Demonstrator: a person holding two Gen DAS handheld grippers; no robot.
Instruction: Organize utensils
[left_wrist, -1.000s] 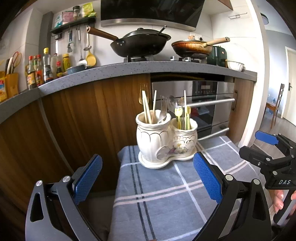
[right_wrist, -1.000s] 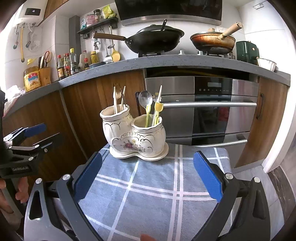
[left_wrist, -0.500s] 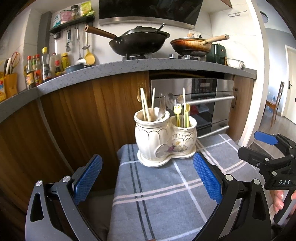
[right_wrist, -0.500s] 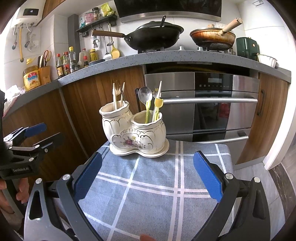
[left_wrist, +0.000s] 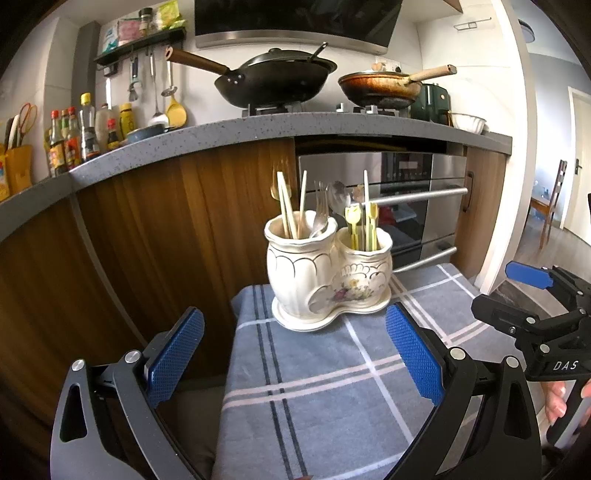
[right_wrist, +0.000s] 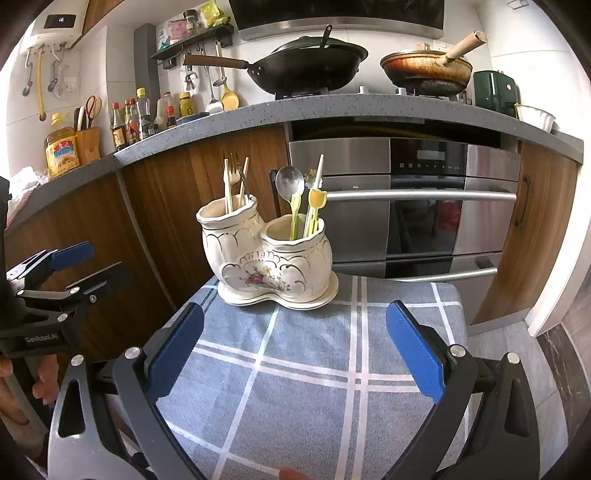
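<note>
A glazed cream ceramic twin-pot utensil holder (left_wrist: 327, 273), scalloped and floral, stands on a grey plaid woven cloth (left_wrist: 325, 384) covering the tabletop. Chopsticks, forks and spoons stand upright inside. Left gripper (left_wrist: 293, 350) and right gripper (right_wrist: 293, 350), blue textured pads, gape wide and empty.

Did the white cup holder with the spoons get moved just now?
Cannot tell for sure, probably no. The holder sits at the same corner of the checked cloth; only the view shifts against the oven, so the cameras moved.

Black-framed left gripper (left_wrist: 294, 350) with blue textured pads (left_wrist: 413, 354), silver screws.
</note>
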